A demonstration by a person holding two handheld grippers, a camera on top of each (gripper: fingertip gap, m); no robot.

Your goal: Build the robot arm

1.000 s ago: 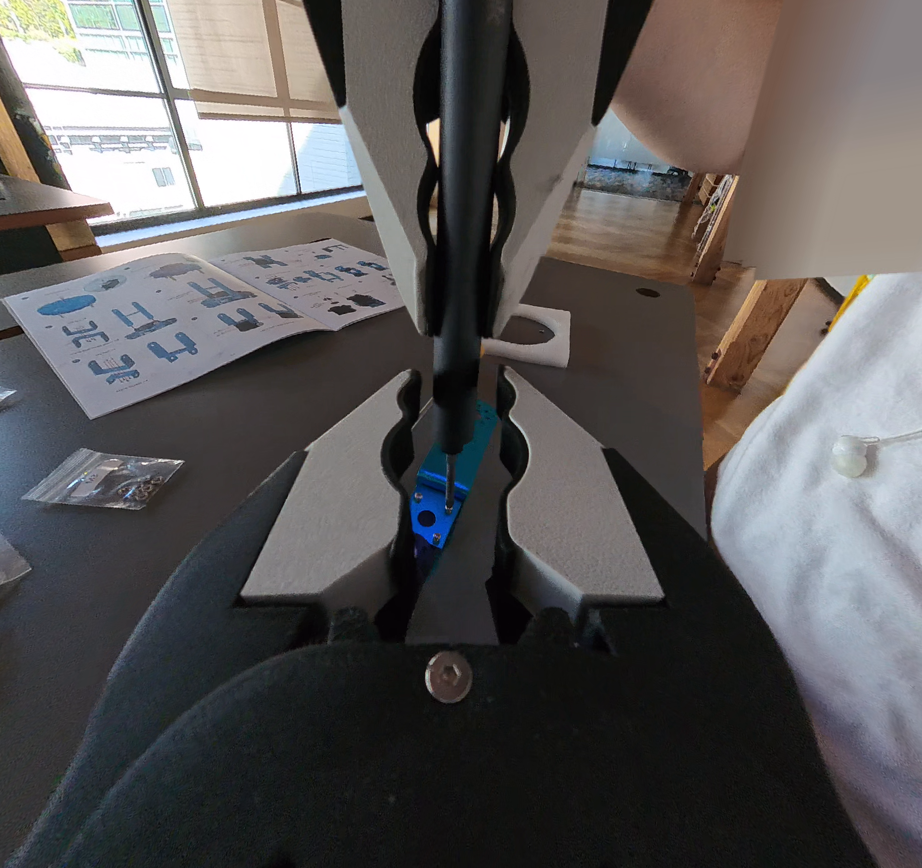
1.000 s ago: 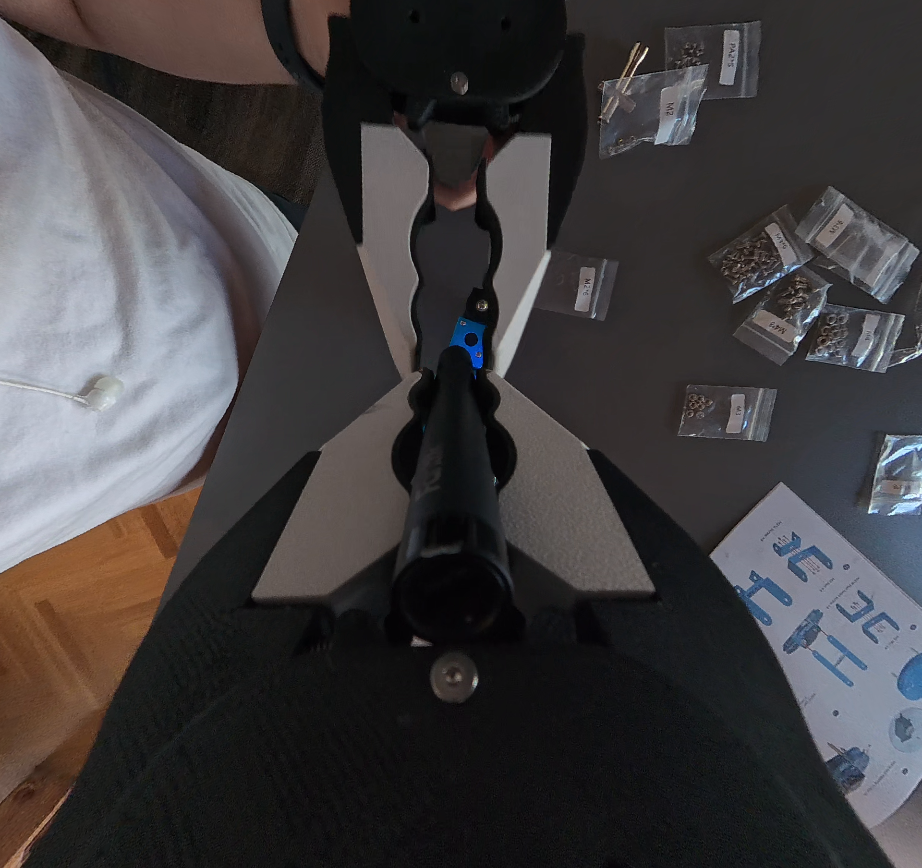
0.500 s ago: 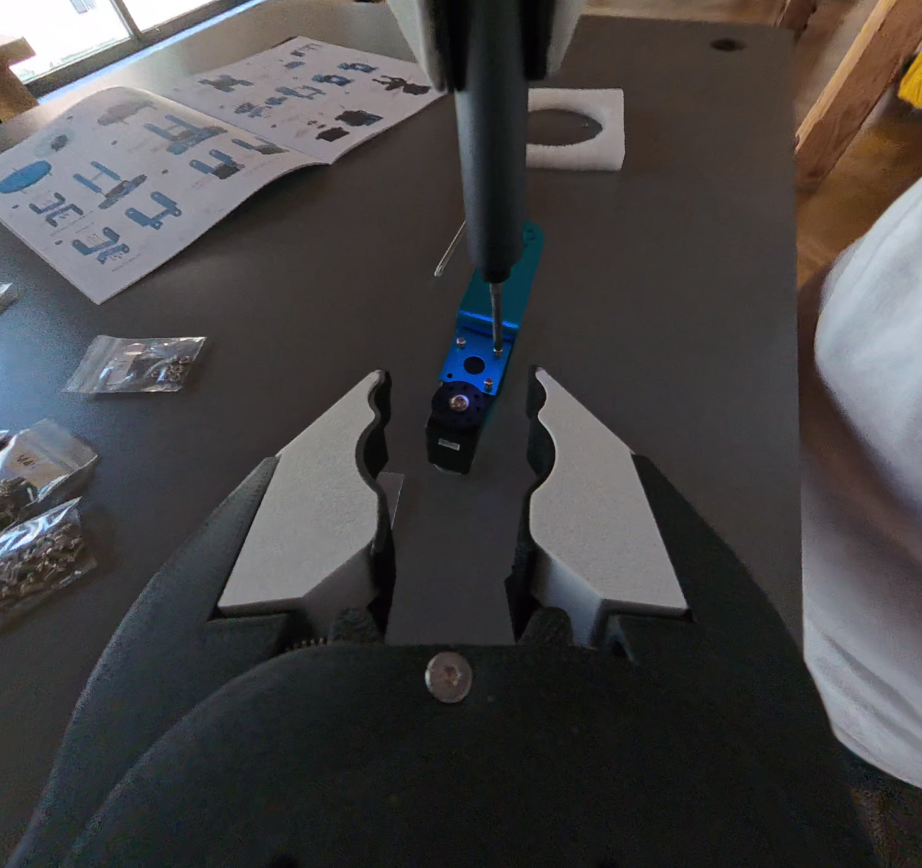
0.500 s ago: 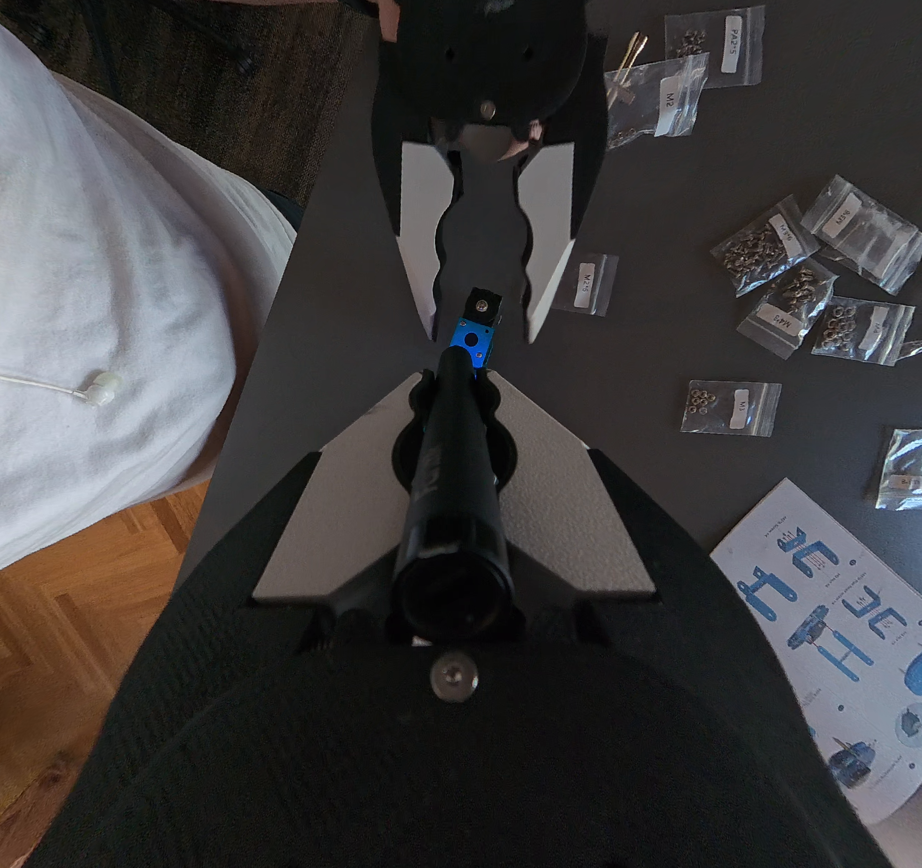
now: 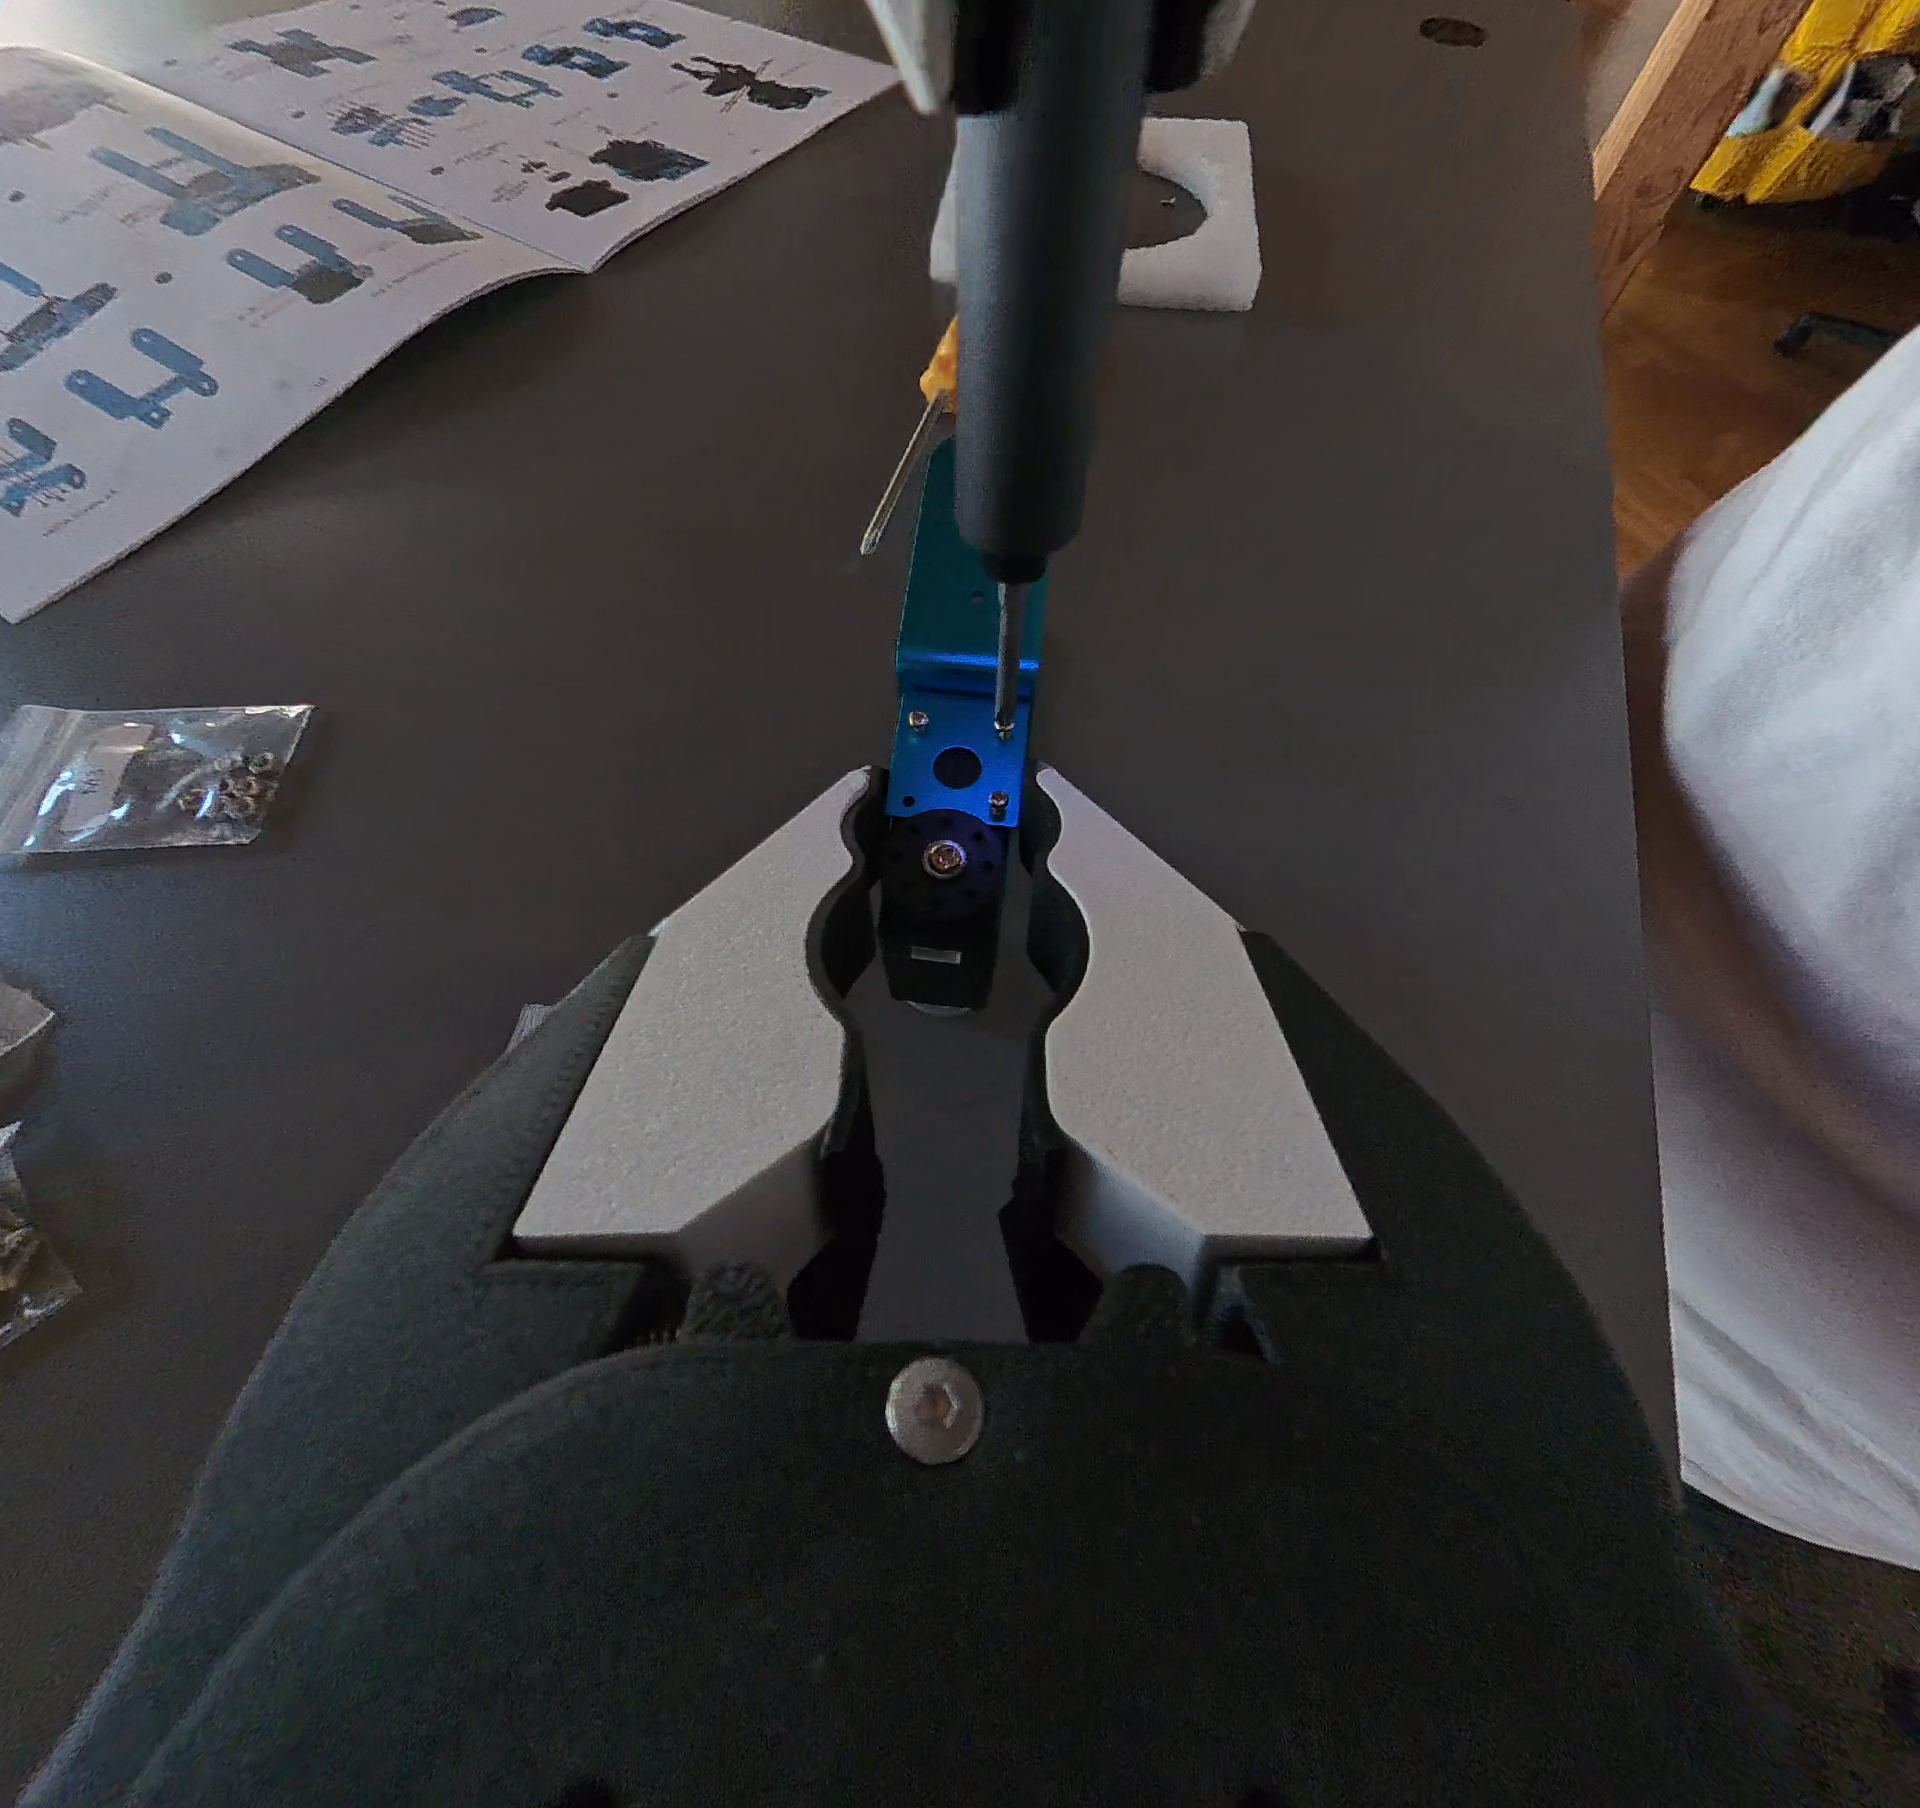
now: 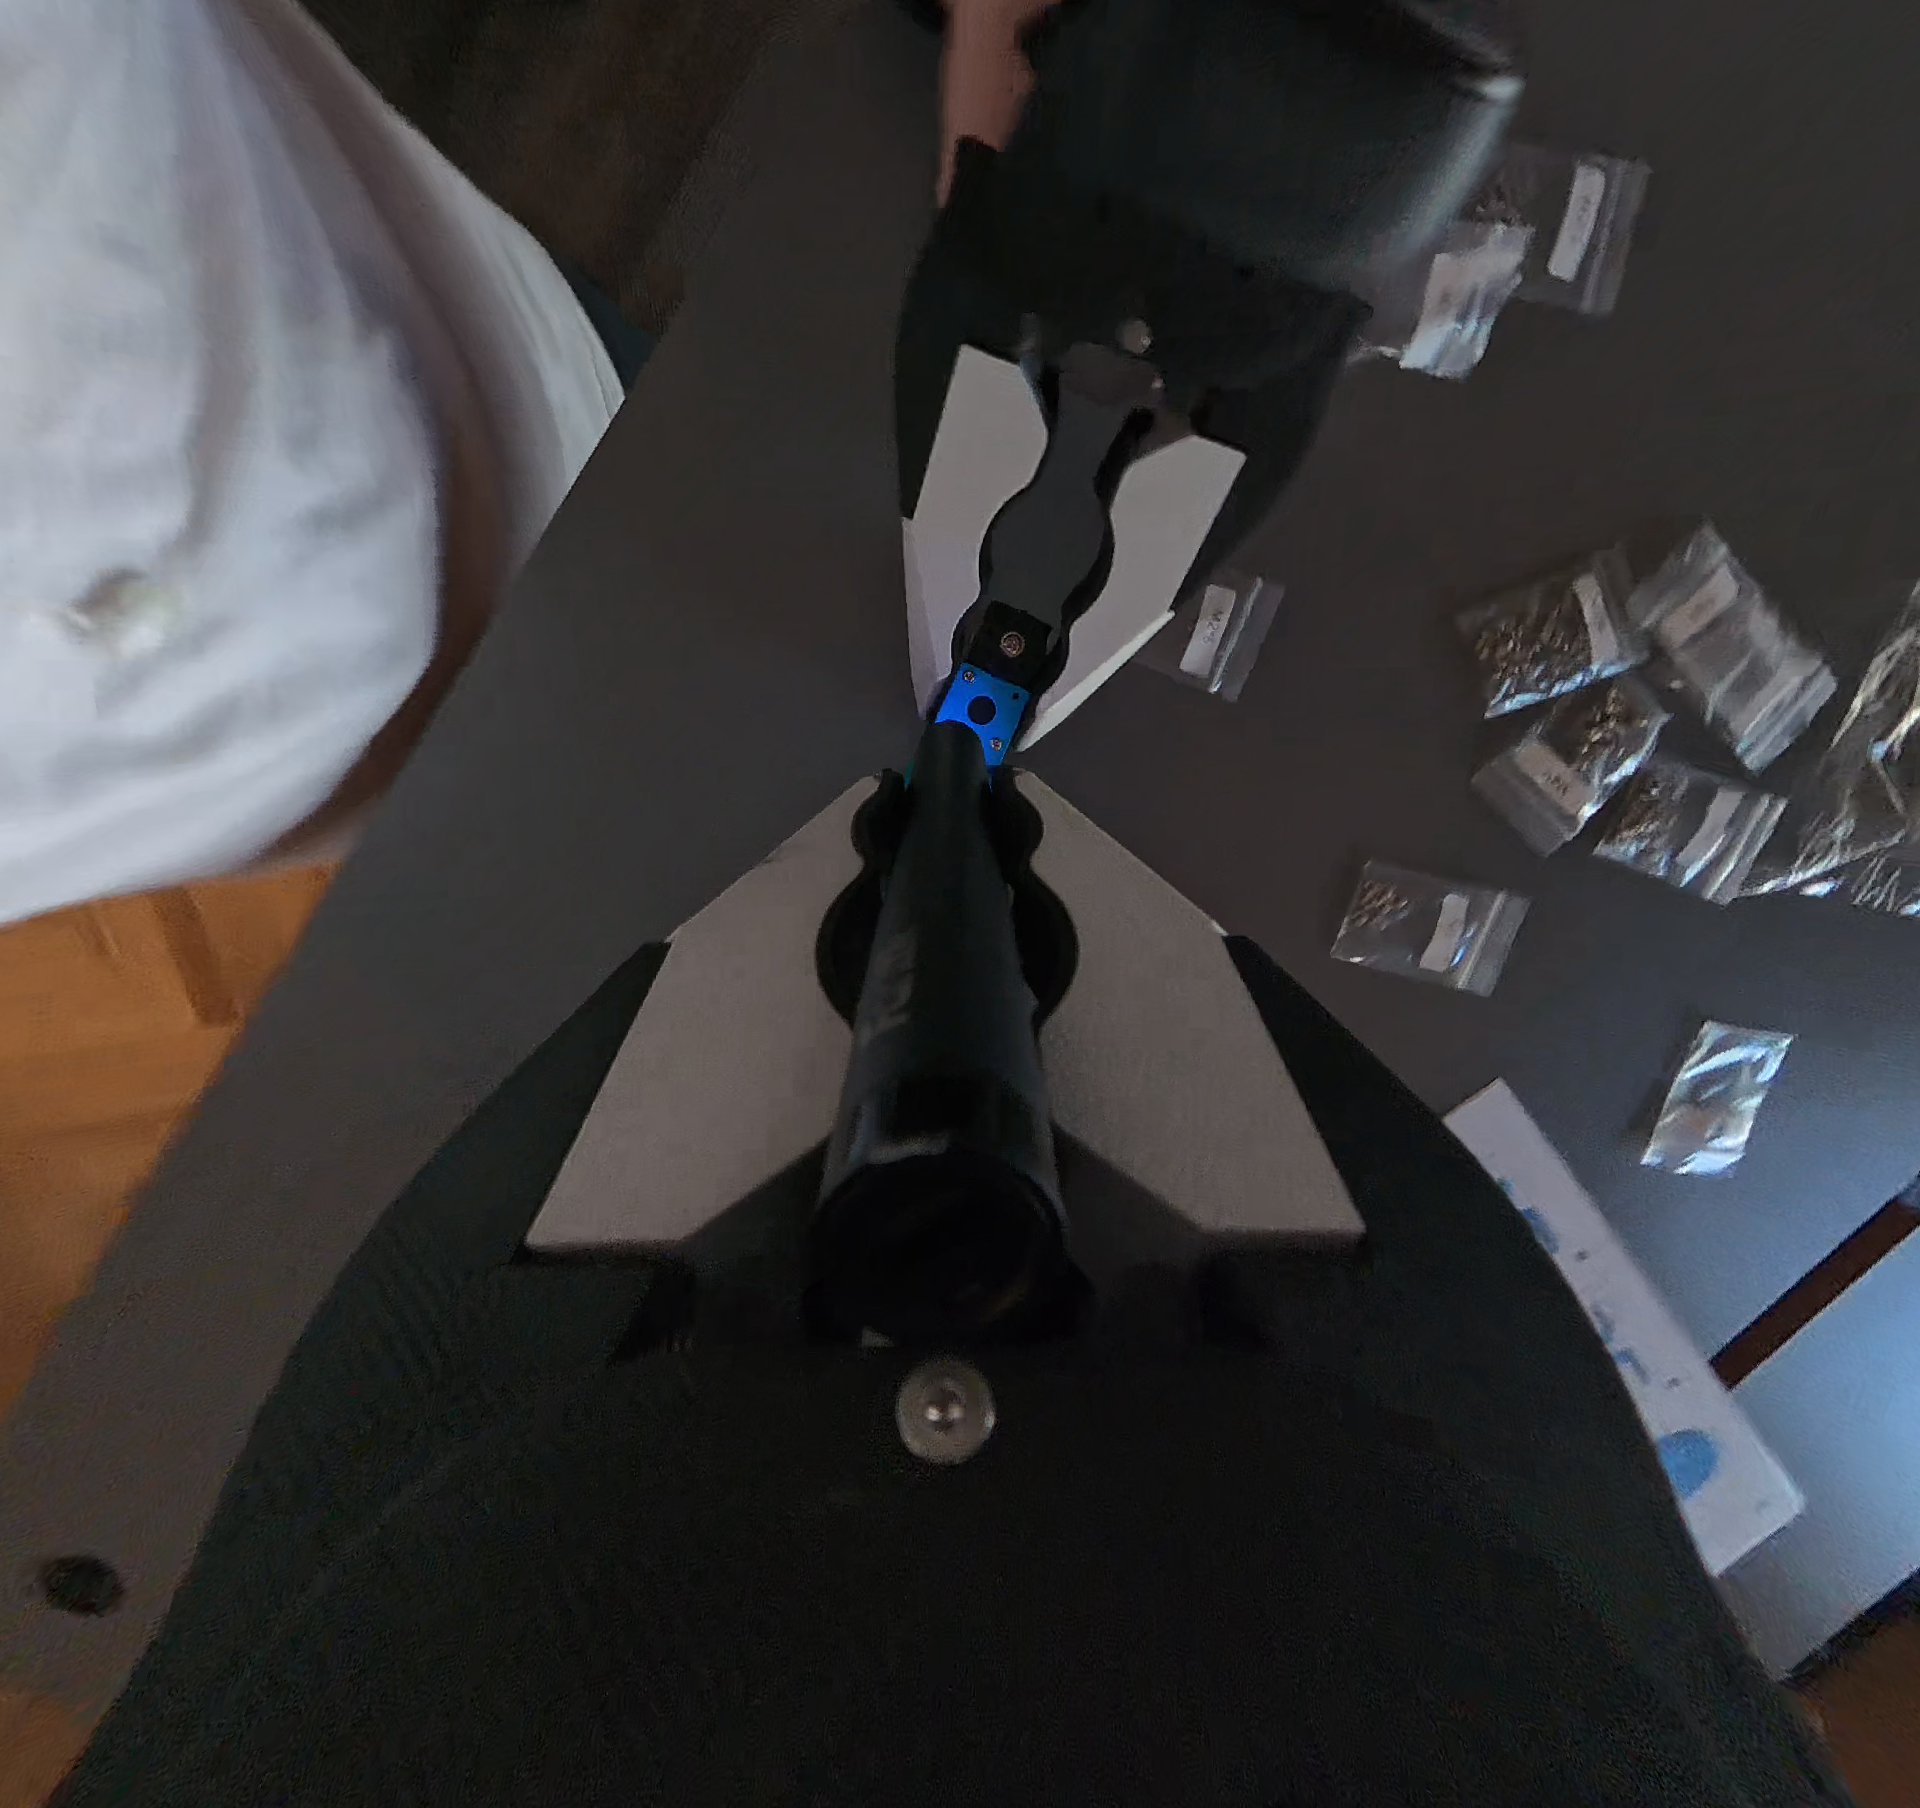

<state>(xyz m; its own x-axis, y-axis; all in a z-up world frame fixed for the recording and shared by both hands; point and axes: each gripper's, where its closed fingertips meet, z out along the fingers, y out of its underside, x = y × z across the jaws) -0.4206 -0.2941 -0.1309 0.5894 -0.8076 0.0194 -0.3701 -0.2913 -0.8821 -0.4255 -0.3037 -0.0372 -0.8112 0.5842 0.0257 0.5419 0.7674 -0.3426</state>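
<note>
A black servo [image 5: 940, 917] with a blue metal bracket [image 5: 935, 615] screwed to it lies on the dark table [image 5: 1351, 719]. My left gripper [image 5: 951, 787] is shut on the servo, fingertips against its sides at the bracket's lower end. My right gripper [image 6: 948, 782] is shut on a black screwdriver [image 6: 935, 979]. It comes down from above in the left wrist view [image 5: 1029, 304], its thin tip resting on a screw at the bracket's upper right corner. In the right wrist view the left gripper [image 6: 982, 709] faces mine, with the servo [image 6: 1010, 638] between its fingers.
An open instruction booklet [image 5: 312, 200] lies at the far left, a white foam piece [image 5: 1195, 231] at the back. A small yellow-handled tool [image 5: 904, 470] lies behind the bracket. Several clear bags of screws [image 6: 1610, 719] lie scattered beside it. A person in a white shirt [image 5: 1818, 927] stands at the table's right edge. About 10 cm separates my left fingertips from my right.
My left gripper let go of the servo and drew back, then moved forward and closed on it again. The right gripper kept the screwdriver on the bracket.
</note>
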